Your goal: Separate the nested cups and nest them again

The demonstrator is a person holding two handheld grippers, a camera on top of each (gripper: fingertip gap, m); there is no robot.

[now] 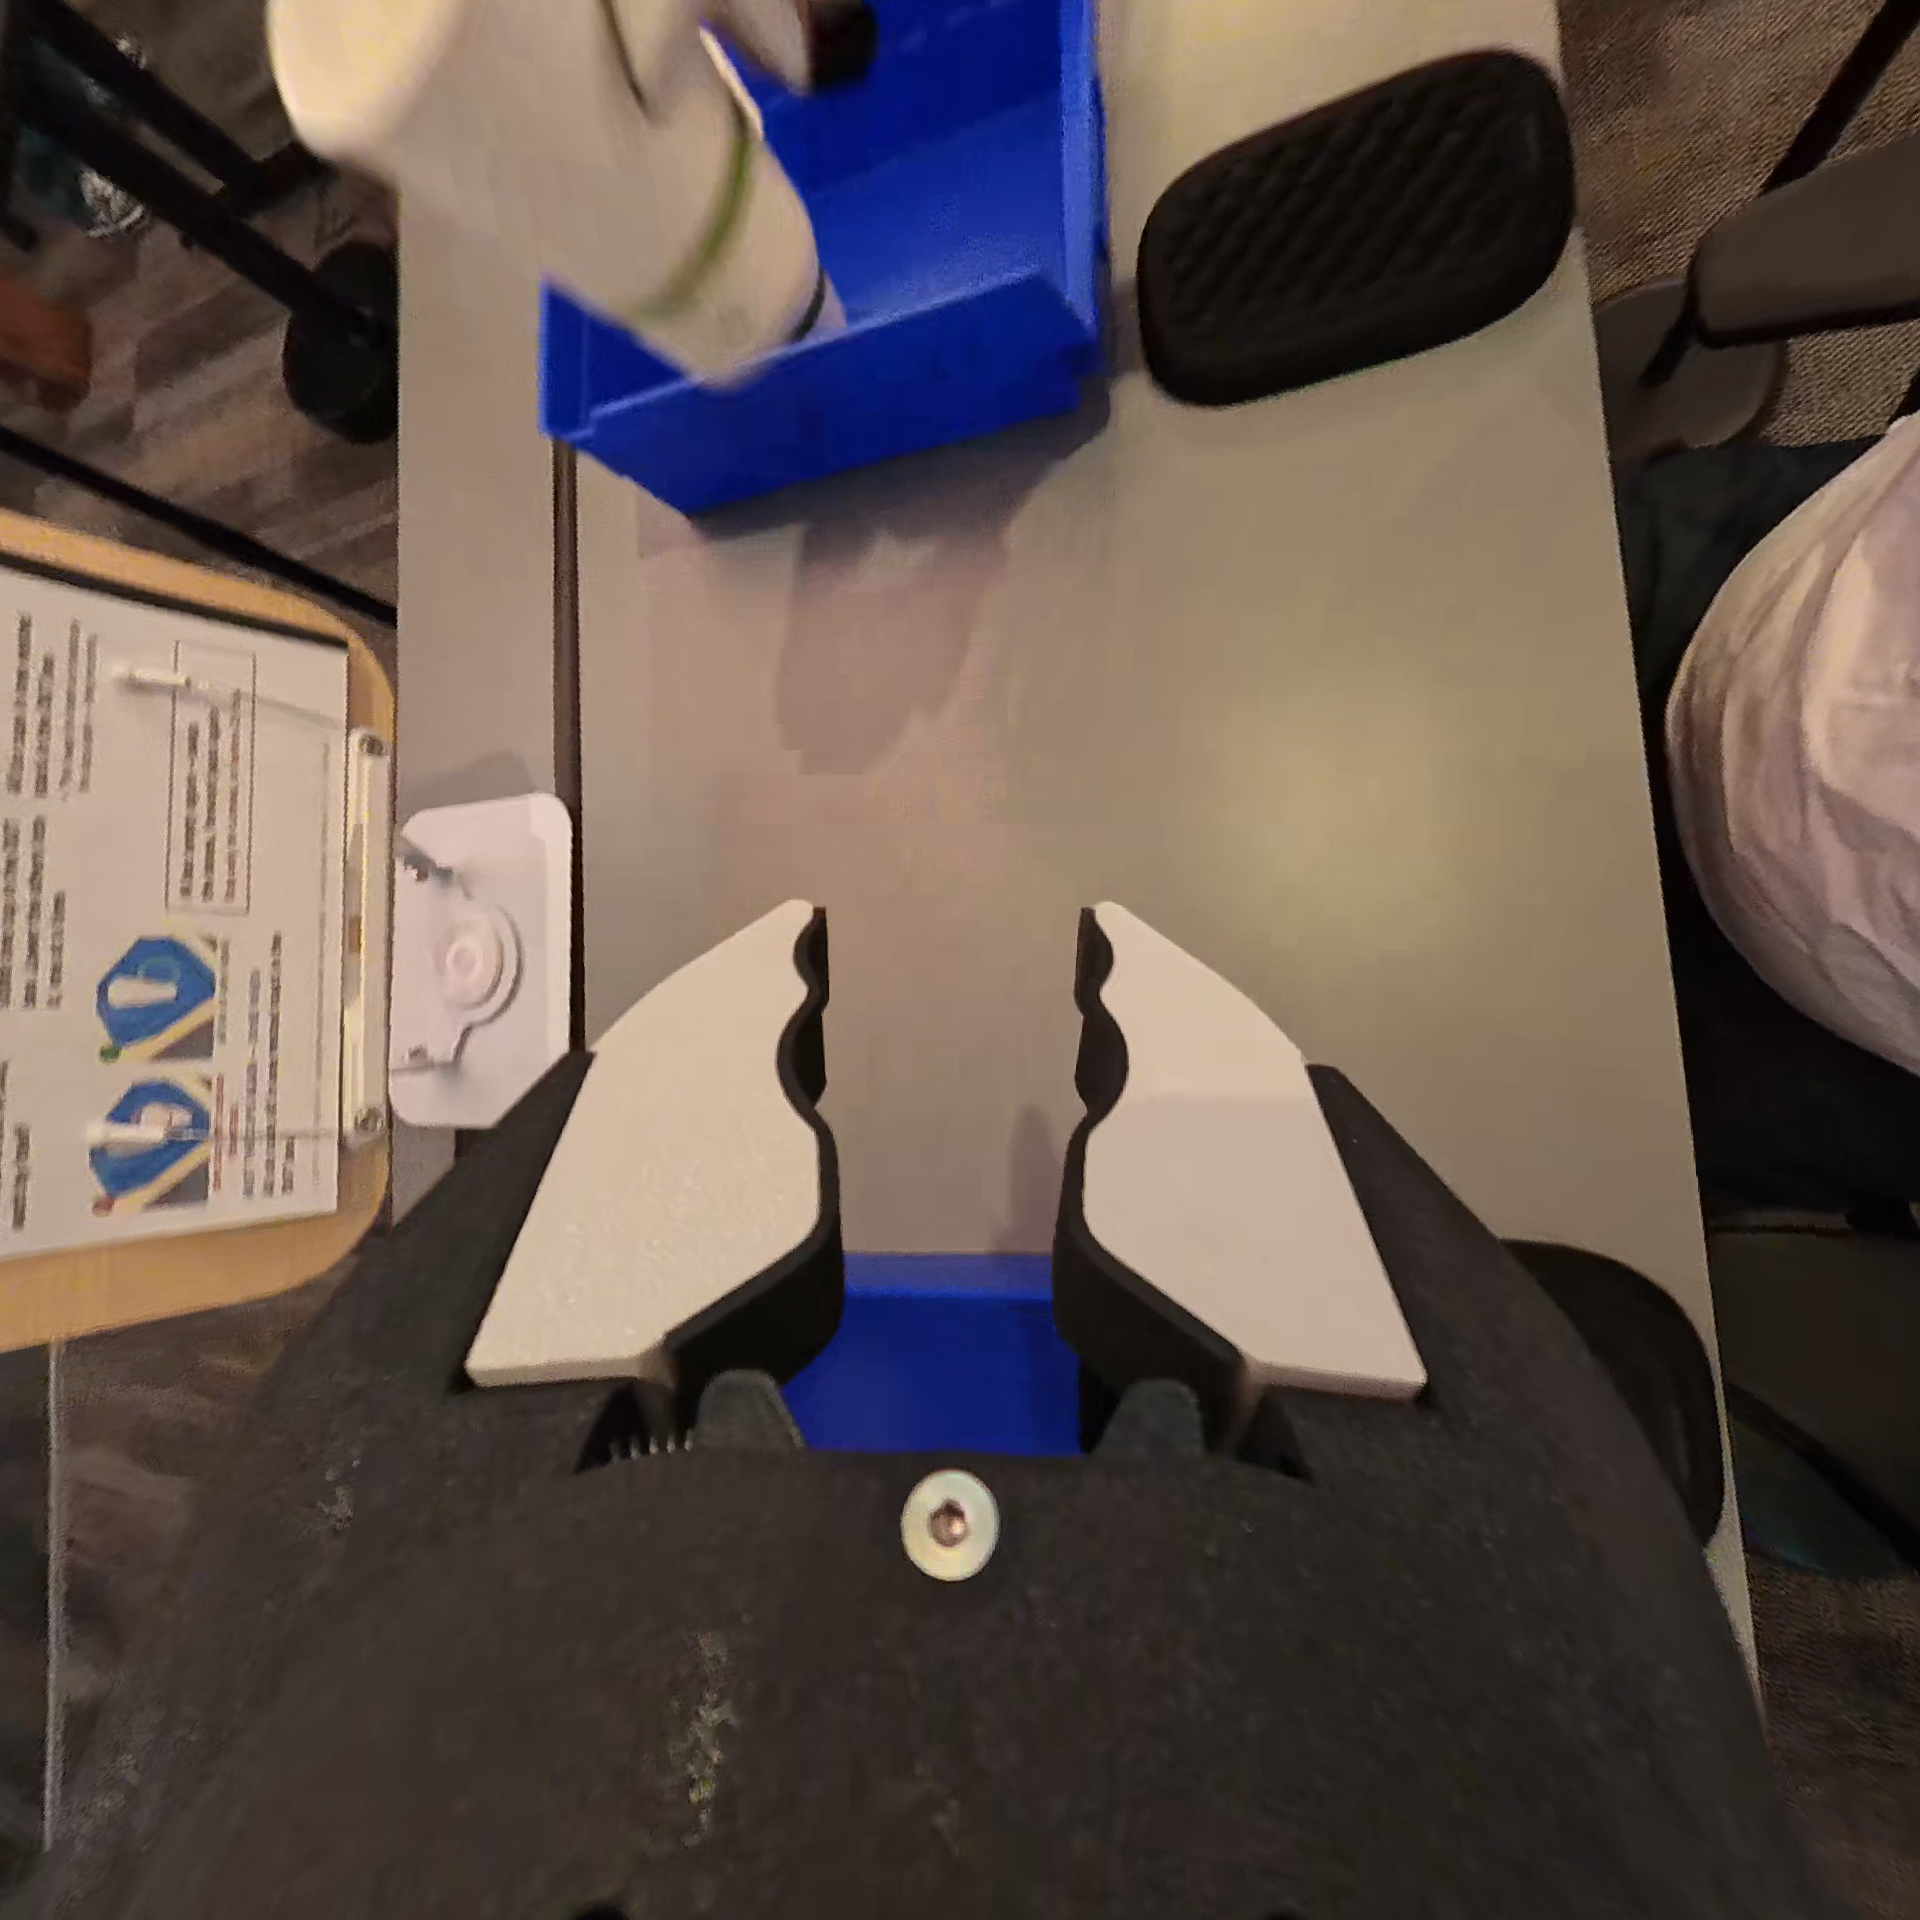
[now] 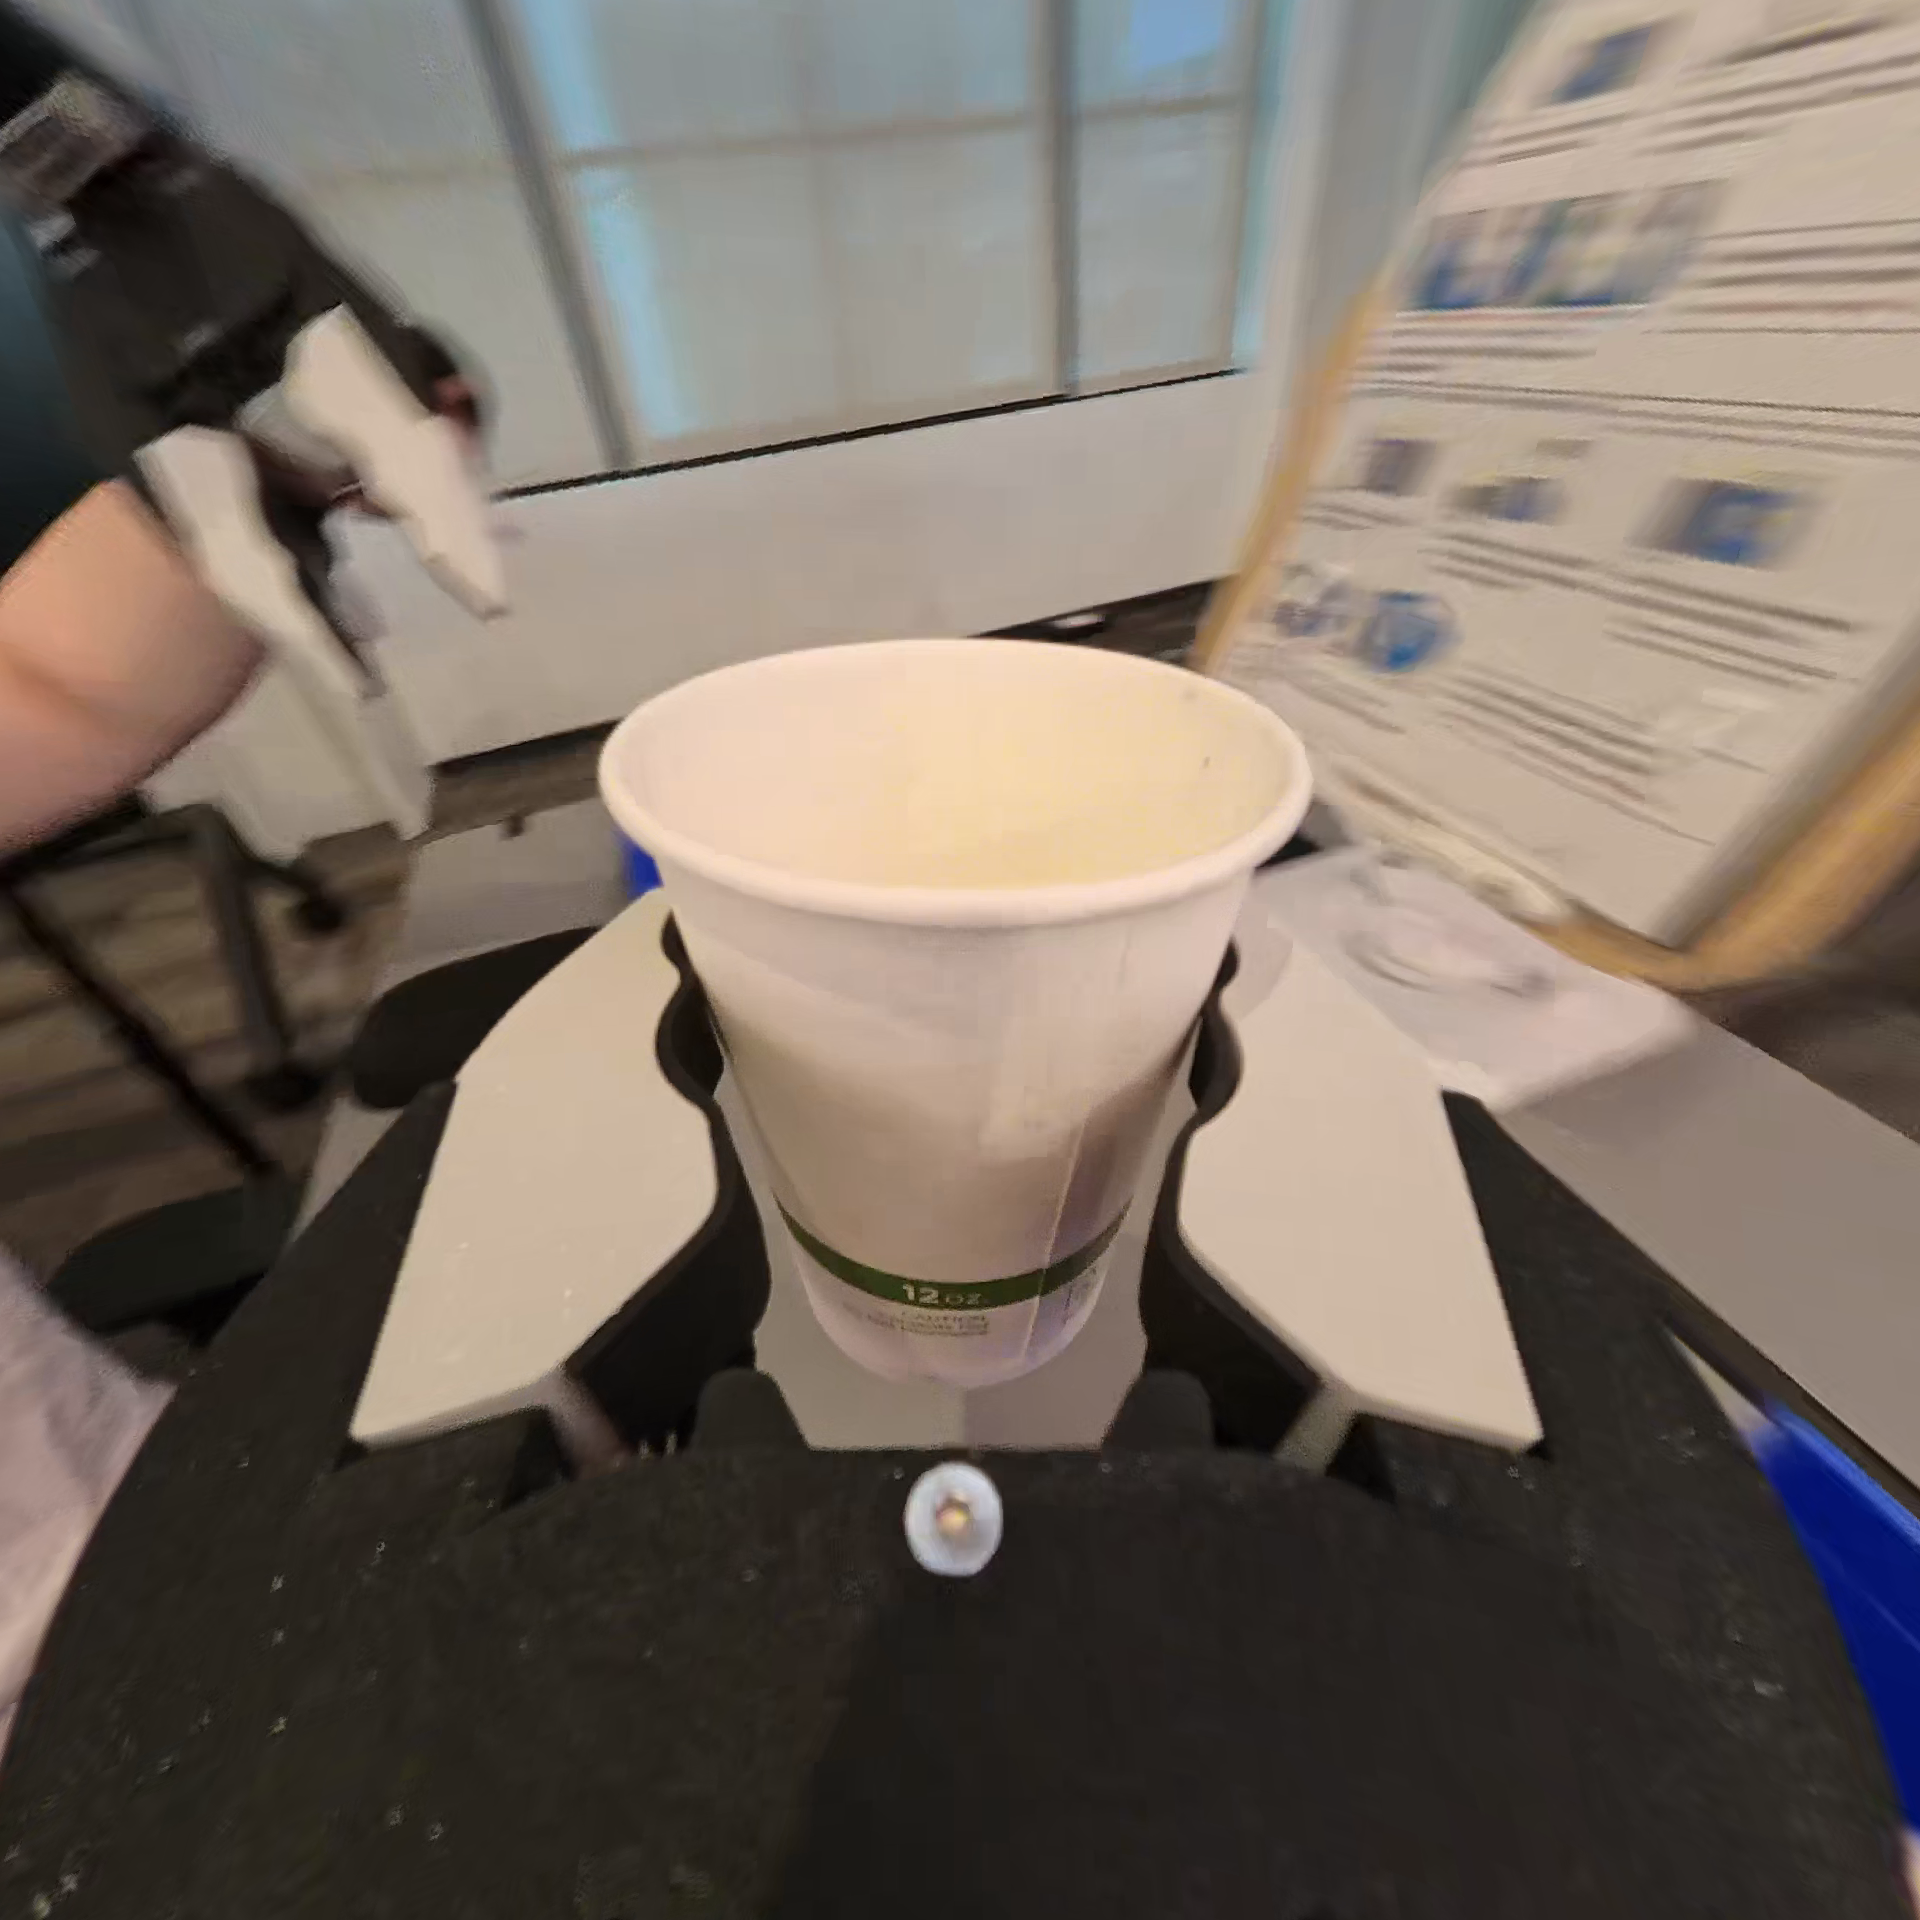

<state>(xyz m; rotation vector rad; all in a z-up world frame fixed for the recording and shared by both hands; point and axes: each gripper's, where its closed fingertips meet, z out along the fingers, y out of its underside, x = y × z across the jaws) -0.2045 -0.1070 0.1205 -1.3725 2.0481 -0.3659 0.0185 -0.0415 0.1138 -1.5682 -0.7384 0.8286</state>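
Note:
My right gripper (image 2: 951, 945) is shut on a white paper cup (image 2: 951, 1091) with a green band near its base. It holds the cup upright by the sides, mouth up and empty, above the table. I cannot tell whether a second cup sits inside it. The same cup (image 1: 582, 156) shows blurred at the top left of the left wrist view, over a blue bin (image 1: 935, 416). My left gripper (image 1: 953, 920) is open and empty above the grey table (image 1: 1247, 779). It also shows far left in the right wrist view (image 2: 416, 540), held by a person's arm (image 2: 104, 675).
A second blue bin (image 1: 935, 1351) lies under my left gripper's base. A black padded armrest (image 1: 1351, 229) sits beside the far bin. A white fitting (image 1: 478, 956) is on the table's left edge, a board with papers (image 1: 156, 914) beyond it, and a white bag (image 1: 1818, 779) on the right.

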